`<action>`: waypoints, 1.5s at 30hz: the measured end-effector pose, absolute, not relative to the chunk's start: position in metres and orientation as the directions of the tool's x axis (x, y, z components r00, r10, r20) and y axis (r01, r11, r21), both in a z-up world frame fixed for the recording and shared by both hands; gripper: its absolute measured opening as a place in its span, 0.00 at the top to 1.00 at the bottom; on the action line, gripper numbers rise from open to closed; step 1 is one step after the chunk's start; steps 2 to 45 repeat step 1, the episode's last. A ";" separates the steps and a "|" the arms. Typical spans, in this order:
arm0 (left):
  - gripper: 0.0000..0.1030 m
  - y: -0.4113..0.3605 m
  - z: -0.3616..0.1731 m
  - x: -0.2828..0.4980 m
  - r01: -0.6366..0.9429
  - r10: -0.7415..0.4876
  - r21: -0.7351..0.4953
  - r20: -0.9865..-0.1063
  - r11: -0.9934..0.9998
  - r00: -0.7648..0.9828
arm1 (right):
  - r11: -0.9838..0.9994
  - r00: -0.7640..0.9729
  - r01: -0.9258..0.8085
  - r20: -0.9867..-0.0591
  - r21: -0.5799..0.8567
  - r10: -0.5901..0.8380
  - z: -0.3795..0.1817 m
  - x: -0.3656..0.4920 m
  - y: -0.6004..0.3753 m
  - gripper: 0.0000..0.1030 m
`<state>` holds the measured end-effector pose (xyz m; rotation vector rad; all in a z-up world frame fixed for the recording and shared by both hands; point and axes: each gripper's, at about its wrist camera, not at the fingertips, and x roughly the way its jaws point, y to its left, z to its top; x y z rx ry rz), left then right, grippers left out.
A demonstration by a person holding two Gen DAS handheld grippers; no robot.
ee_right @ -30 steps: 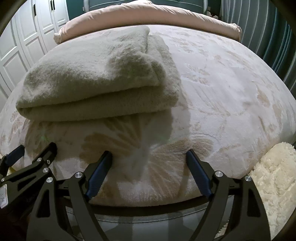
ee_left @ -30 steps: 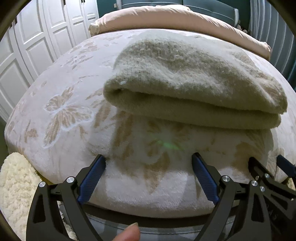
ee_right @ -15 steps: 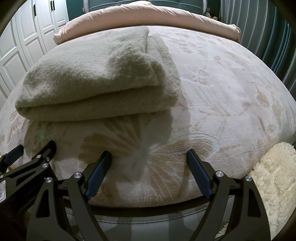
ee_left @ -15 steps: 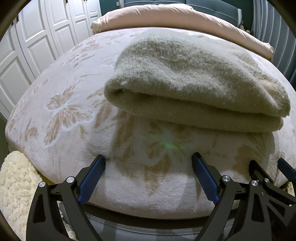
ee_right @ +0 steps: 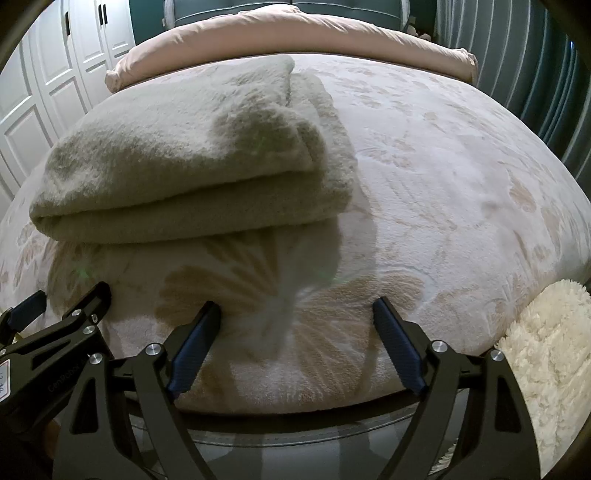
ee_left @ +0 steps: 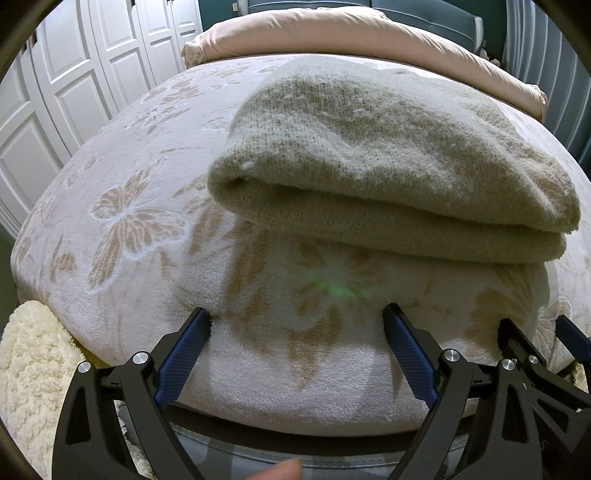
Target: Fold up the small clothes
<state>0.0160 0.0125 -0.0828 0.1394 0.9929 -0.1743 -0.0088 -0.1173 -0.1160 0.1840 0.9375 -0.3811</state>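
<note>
A beige knitted garment [ee_left: 388, 177] lies folded in thick layers on the bed, its folded edge facing me; it also shows in the right wrist view [ee_right: 184, 162]. My left gripper [ee_left: 297, 317] is open and empty, low at the bed's near edge, short of the garment. My right gripper [ee_right: 297, 310] is open and empty beside it, also at the near edge, with the garment ahead and to its left. The right gripper's fingers [ee_left: 517, 339] show at the lower right of the left view; the left gripper's fingers [ee_right: 85, 306] show at the lower left of the right view.
The bed has a pale plush cover [ee_left: 122, 229] with butterfly and flower patterns. A pink duvet roll [ee_left: 332, 33] lies across the far end. White wardrobe doors [ee_left: 55, 92] stand on the left. A cream fluffy rug [ee_right: 550, 354] lies beside the bed.
Both grippers stay open and have crept slightly forward and up, so the folded garment looks a little lower and nearer. The garment has not moved.
</note>
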 end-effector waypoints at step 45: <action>0.11 0.012 -0.083 0.016 0.209 -0.082 0.037 -0.841 0.977 0.534 | 0.918 0.532 0.396 -0.813 -0.010 -0.238 -0.116 -0.009 -0.118 0.20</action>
